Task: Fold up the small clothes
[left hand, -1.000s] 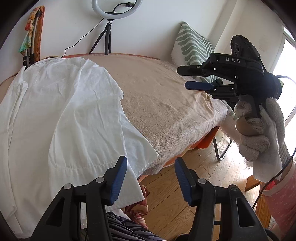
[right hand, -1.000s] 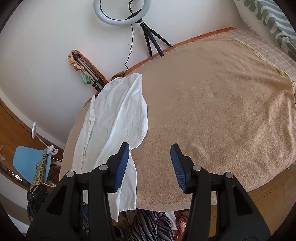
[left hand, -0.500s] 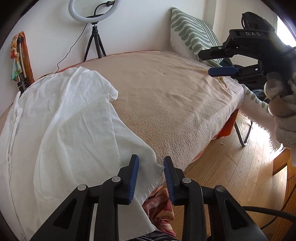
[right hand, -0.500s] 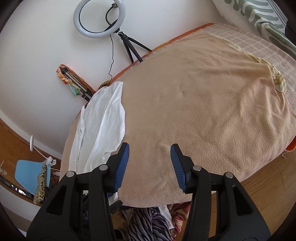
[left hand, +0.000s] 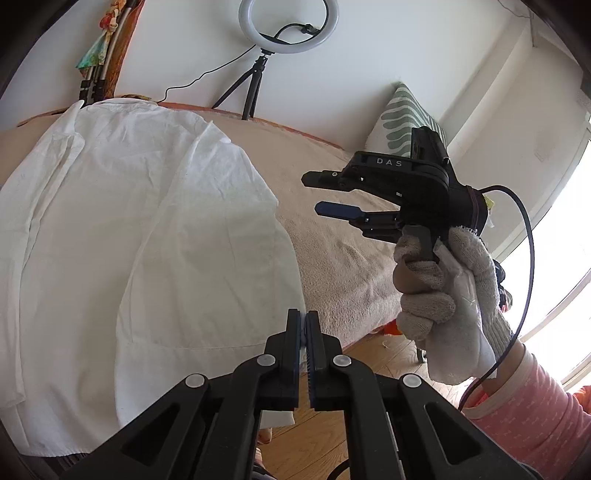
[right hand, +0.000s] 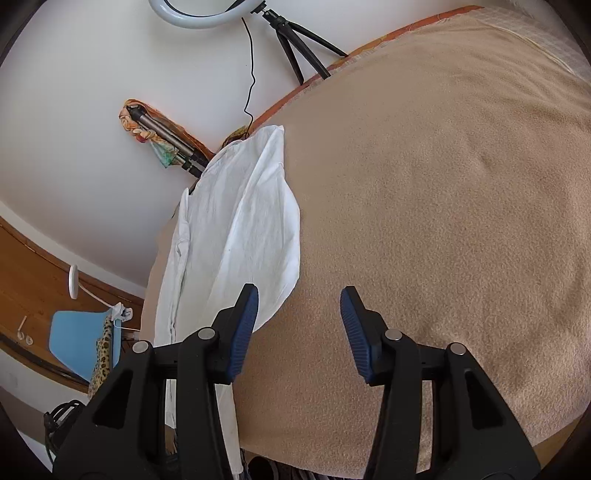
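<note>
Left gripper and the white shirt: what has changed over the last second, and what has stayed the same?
The left gripper went from open jaws to shut on the near right edge of the white shirt, with cloth pinched between the pads. The right gripper shifted over the tan blanket but stays open and empty. The shirt remains spread on the blanket; ring light and pillow unchanged.
</note>
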Available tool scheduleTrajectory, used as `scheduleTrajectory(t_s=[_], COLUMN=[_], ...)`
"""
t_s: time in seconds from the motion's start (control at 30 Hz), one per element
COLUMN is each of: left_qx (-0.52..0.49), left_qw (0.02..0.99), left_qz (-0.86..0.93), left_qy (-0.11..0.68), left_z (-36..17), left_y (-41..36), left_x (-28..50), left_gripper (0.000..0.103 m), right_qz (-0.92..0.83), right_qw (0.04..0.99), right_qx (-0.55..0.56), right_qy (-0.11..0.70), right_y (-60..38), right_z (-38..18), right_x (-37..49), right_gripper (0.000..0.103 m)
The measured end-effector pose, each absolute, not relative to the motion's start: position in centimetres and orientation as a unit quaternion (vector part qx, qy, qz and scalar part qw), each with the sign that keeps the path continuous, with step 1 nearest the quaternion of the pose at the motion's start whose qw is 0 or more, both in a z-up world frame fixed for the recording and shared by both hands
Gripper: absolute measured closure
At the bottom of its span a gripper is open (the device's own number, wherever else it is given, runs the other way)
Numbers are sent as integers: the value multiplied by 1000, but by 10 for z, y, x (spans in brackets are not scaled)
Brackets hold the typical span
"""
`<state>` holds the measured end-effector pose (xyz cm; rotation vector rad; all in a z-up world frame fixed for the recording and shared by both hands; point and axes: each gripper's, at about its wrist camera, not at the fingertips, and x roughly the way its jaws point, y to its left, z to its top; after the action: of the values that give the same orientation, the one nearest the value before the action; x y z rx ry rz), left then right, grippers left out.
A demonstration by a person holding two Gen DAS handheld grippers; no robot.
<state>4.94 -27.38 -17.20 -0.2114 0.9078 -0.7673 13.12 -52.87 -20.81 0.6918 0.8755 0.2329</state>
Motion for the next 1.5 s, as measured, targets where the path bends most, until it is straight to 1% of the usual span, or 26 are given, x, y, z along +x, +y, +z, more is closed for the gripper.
scheduleTrajectory(t_s=[0.17, 0.3, 0.33, 0.37, 0.43, 0.47, 0.67, 0.93, 1.17, 1.37, 1.5], left_qx=[-113, -117, -118, -119, -122, -123, -150, -182, -218, -235, -237], left_qw=[823, 827, 827, 826, 827, 826, 823, 824, 826, 822, 822], left_qz=[-361, -355, -355, -355, -354, -354, -349, -333, -299, -272, -267], left_qy=[424, 420, 420, 420, 420, 420, 422, 421, 425, 441, 444], left_z=[-169, -169, -170, -170, -170, -171, -174, -180, -188, -204, -206], left_y=[-264, -256, -253, -252, -247, -245, -226, -191, -145, -115, -106], left_x=[47, 46, 46, 46, 46, 46, 44, 38, 33, 32, 28], left_gripper=[103, 103, 103, 103, 103, 103, 103, 103, 103, 103, 103], right_qz=[133, 139, 134, 127, 117, 115, 106, 109, 134, 151, 159], right_qw=[817, 809, 812, 816, 822, 826, 851, 871, 869, 857, 850], right_qx=[349, 365, 360, 350, 324, 310, 227, 101, 23, -44, -32], right_qy=[439, 440, 440, 443, 453, 455, 462, 467, 475, 491, 501], right_y=[-499, -484, -480, -476, -465, -460, -424, -350, -275, -217, -216], right_z=[-228, -234, -232, -230, -224, -219, -189, -162, -167, -191, -198], right_x=[170, 186, 189, 192, 198, 199, 209, 215, 224, 227, 230], right_gripper=[54, 54, 61, 74, 90, 93, 96, 97, 97, 97, 97])
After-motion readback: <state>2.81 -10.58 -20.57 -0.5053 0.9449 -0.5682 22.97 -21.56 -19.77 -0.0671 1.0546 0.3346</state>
